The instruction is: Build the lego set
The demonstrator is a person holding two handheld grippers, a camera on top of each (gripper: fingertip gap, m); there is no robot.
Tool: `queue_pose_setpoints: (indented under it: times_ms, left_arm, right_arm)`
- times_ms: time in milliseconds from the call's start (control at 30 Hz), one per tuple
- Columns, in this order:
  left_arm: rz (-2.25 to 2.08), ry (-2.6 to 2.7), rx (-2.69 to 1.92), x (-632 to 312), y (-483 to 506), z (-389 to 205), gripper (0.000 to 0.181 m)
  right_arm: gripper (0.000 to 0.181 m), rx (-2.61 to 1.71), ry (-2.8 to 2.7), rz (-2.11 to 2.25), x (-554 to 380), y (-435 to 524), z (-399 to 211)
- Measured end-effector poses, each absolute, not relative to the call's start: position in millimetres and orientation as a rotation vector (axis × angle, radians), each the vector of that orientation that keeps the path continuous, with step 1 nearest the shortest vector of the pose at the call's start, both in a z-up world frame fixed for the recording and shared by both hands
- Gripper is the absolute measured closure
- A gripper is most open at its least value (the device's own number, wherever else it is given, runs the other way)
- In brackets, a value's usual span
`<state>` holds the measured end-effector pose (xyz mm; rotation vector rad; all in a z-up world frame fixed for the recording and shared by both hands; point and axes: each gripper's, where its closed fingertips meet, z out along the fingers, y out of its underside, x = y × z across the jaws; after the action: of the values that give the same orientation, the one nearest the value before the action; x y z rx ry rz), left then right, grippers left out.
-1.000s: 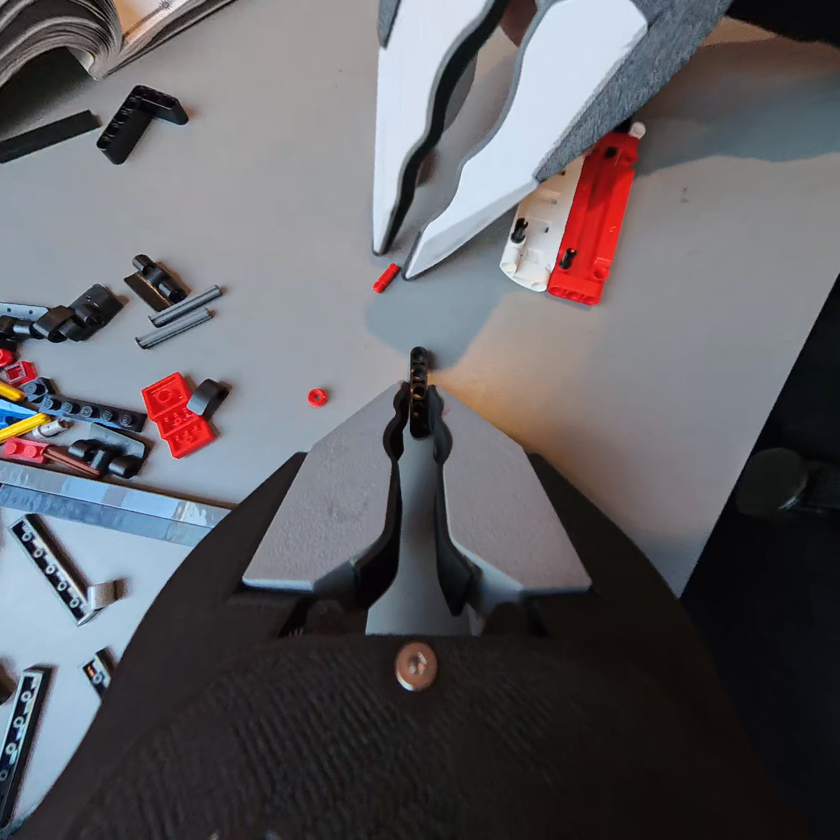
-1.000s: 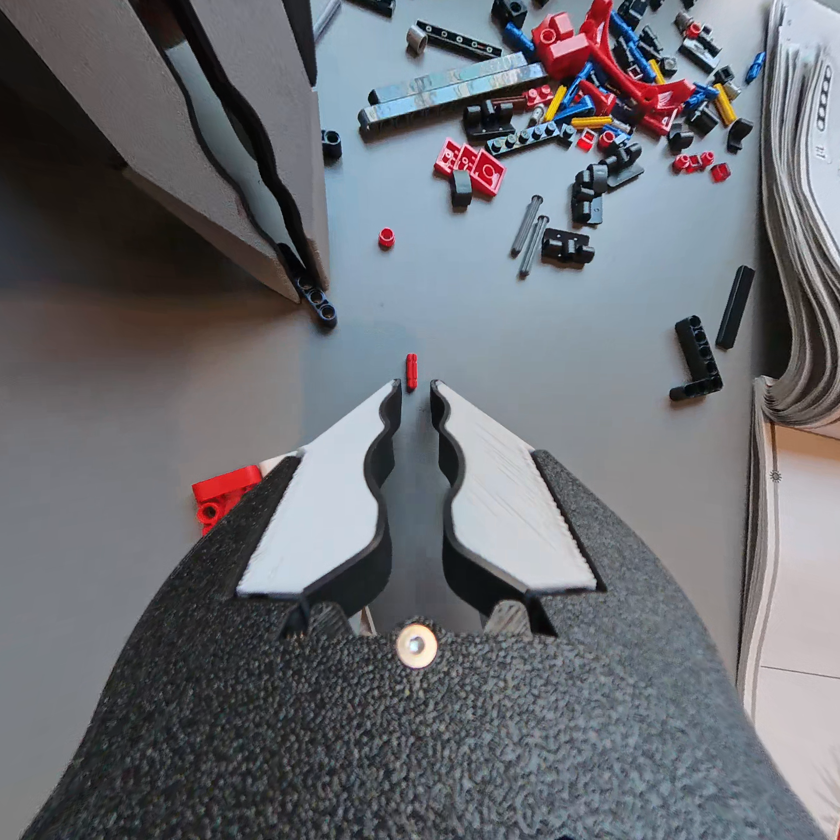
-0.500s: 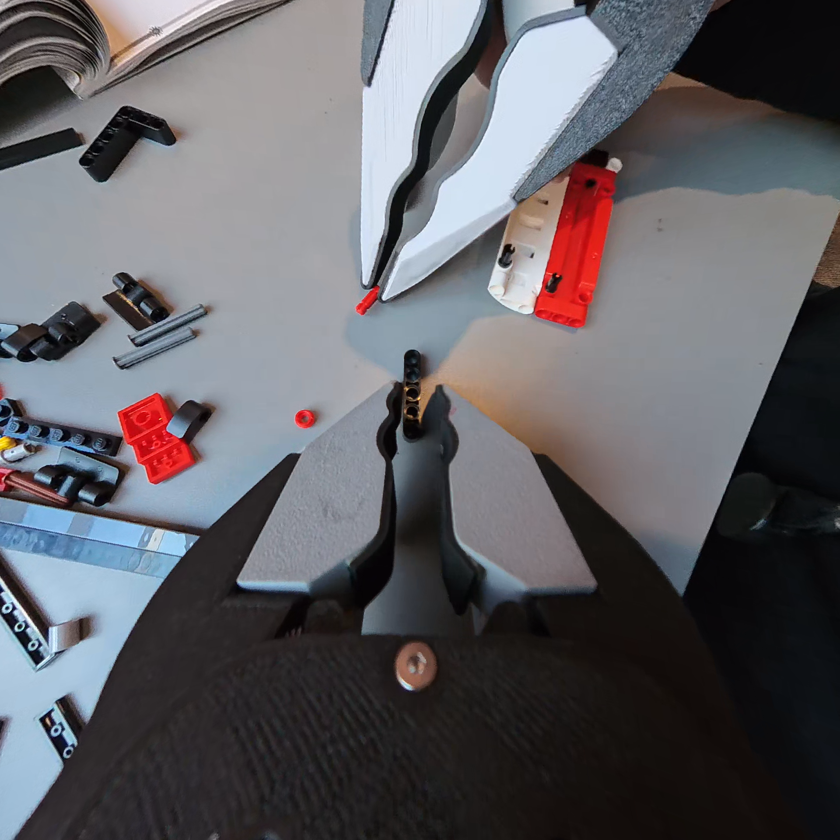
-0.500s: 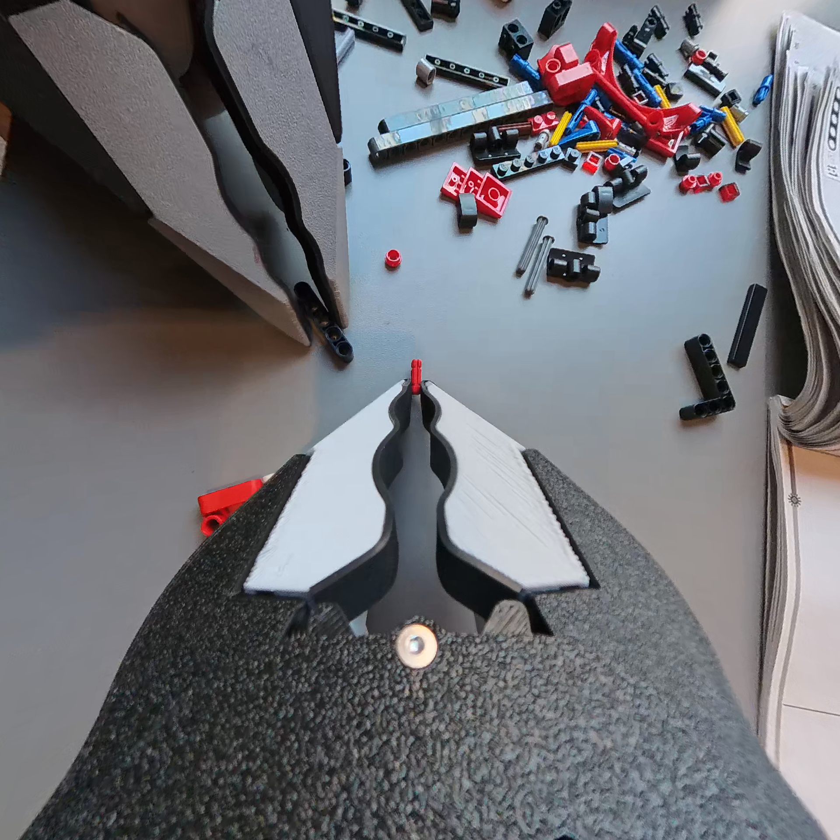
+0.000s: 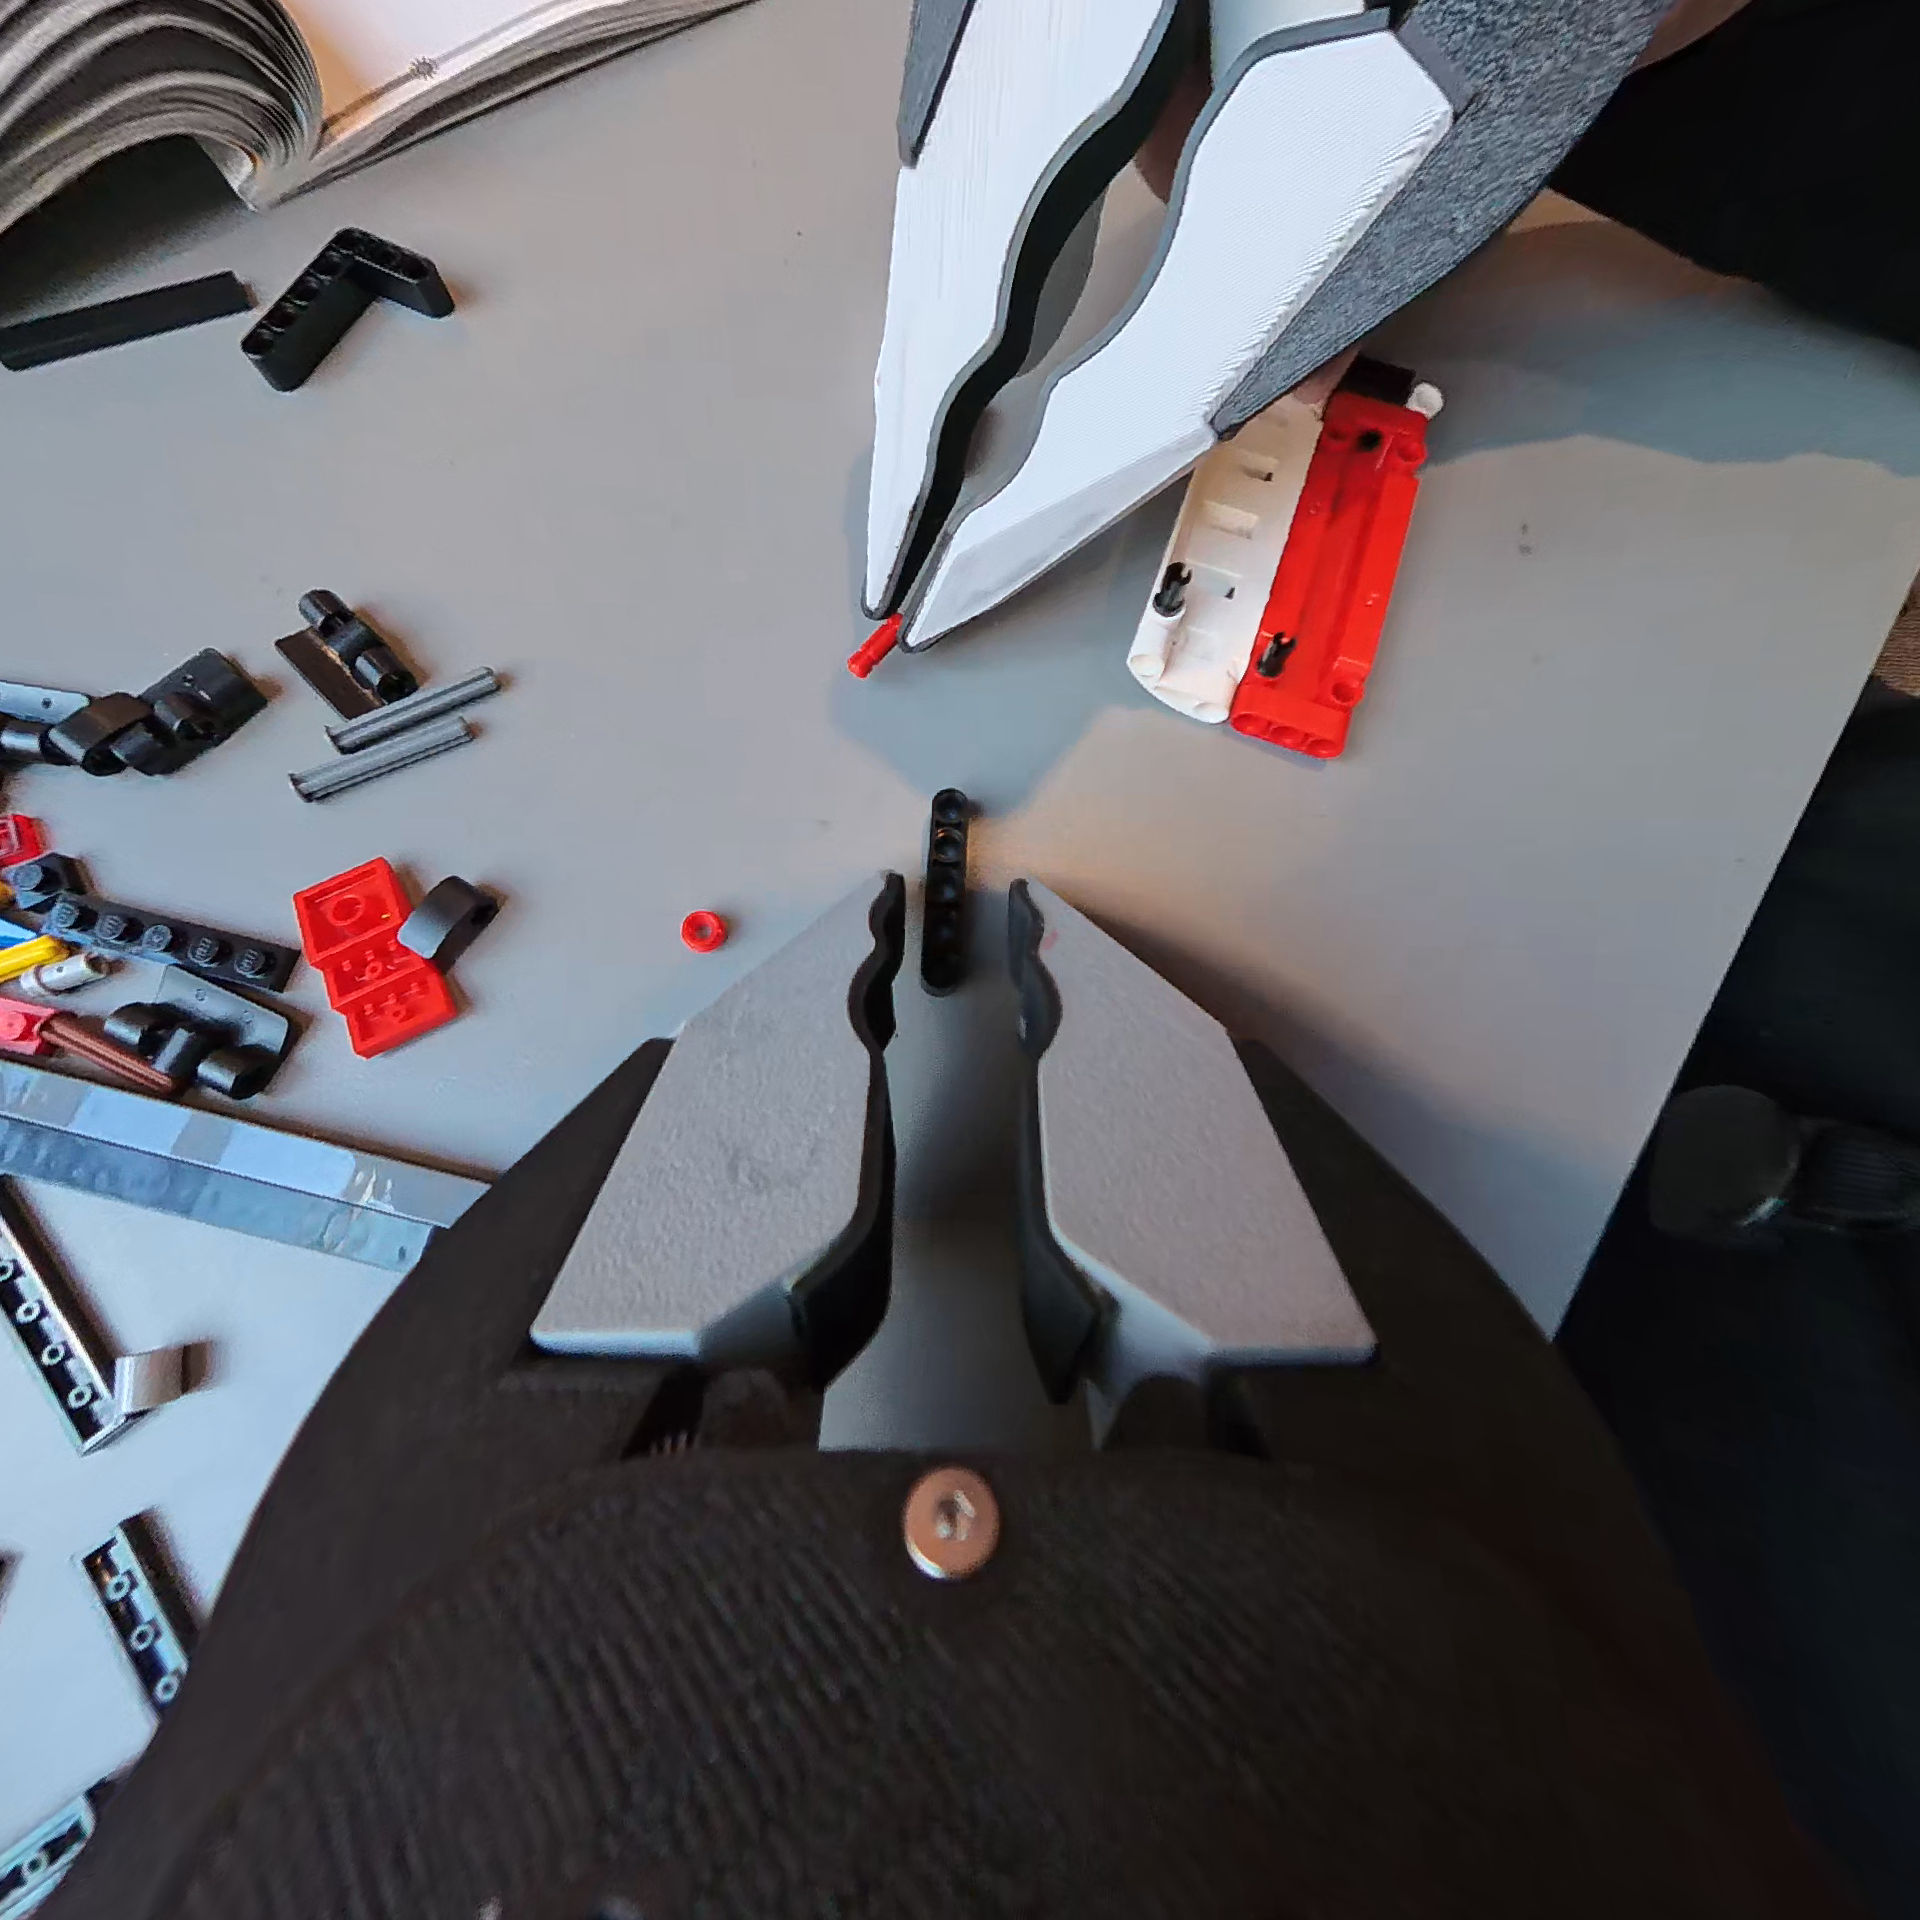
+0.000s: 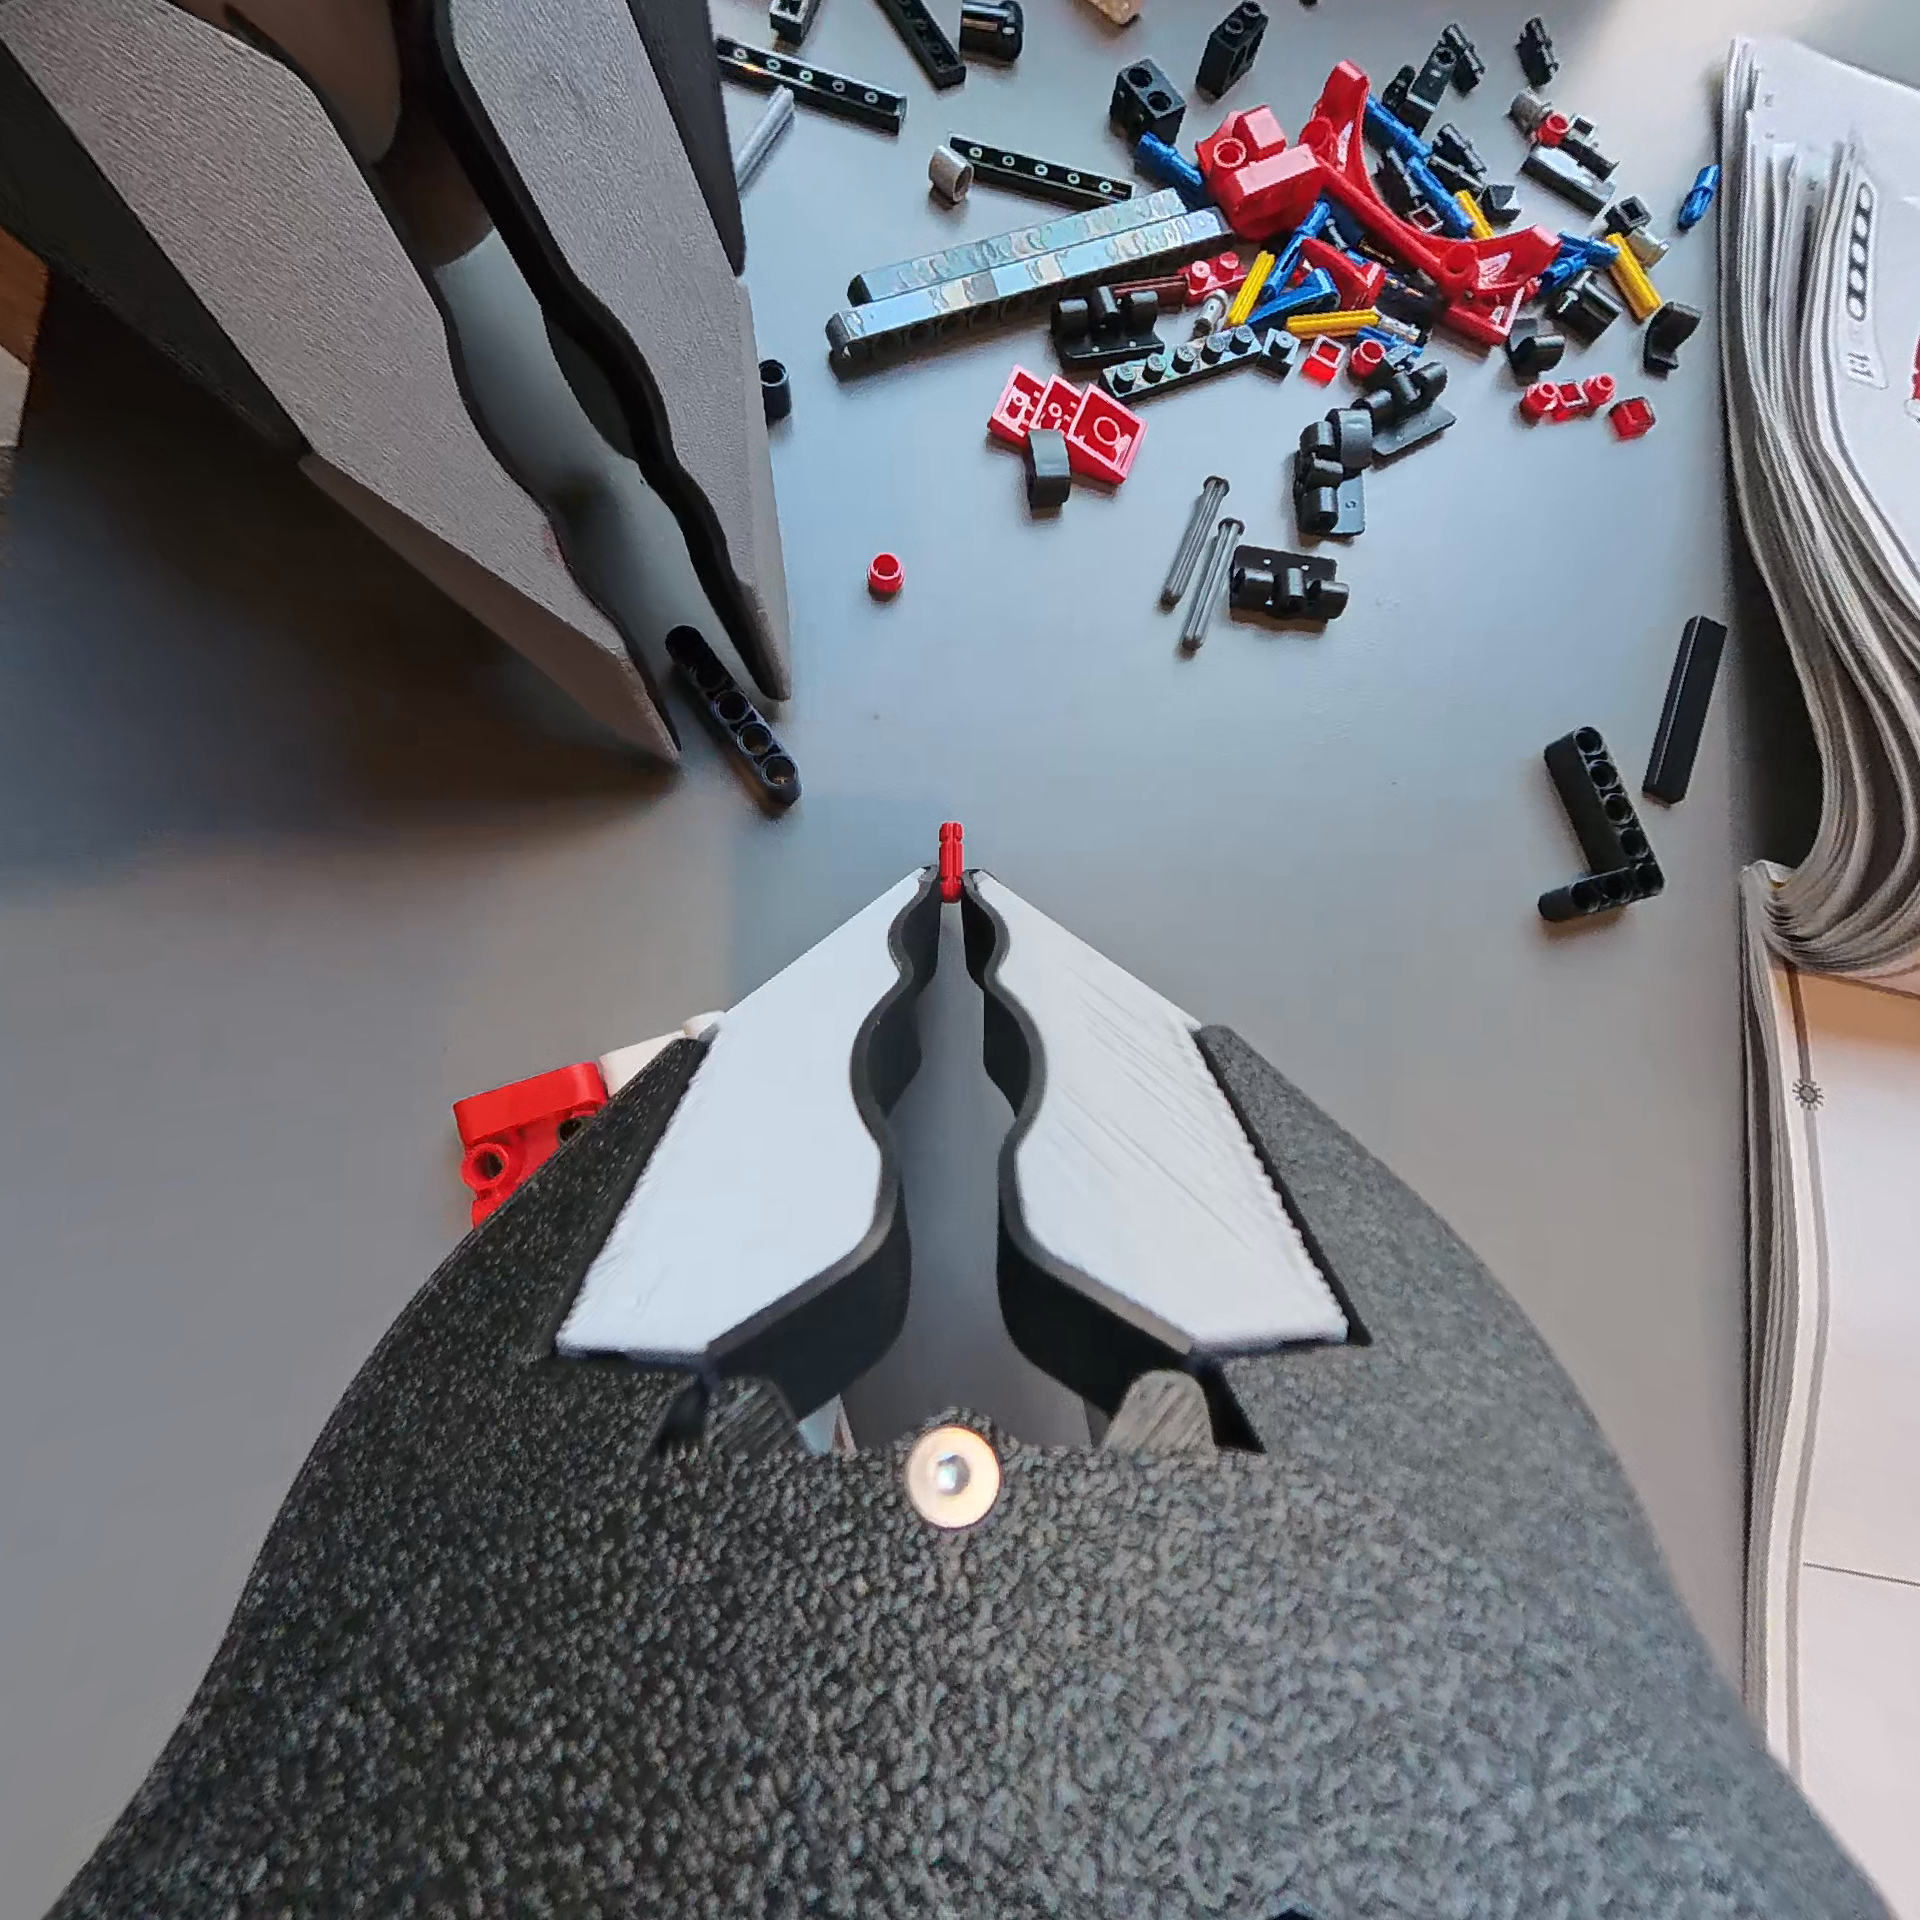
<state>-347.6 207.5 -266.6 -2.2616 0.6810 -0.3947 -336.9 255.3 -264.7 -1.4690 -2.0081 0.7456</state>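
Looks like a hobby or office desk setup: plain grey bench, loose toy bricks heaped toward its far side, thick instruction booklet open at the right edge, tiled floor past it.

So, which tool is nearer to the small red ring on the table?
Left. The left tool stands just beside the red ring, open around a black beam. The right tool is farther off, pinching a red pin.
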Motion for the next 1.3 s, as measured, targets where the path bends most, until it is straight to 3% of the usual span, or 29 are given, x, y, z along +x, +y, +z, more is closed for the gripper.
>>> queue_pose_setpoints:
  times_ms: [1300]
  left_arm:
    - [-0.344,0.528,-2.101,-366,218,-241,0.160]
  right_arm:
    - [0.177,-1.440,-1.978,0.829,-351,256,-255]
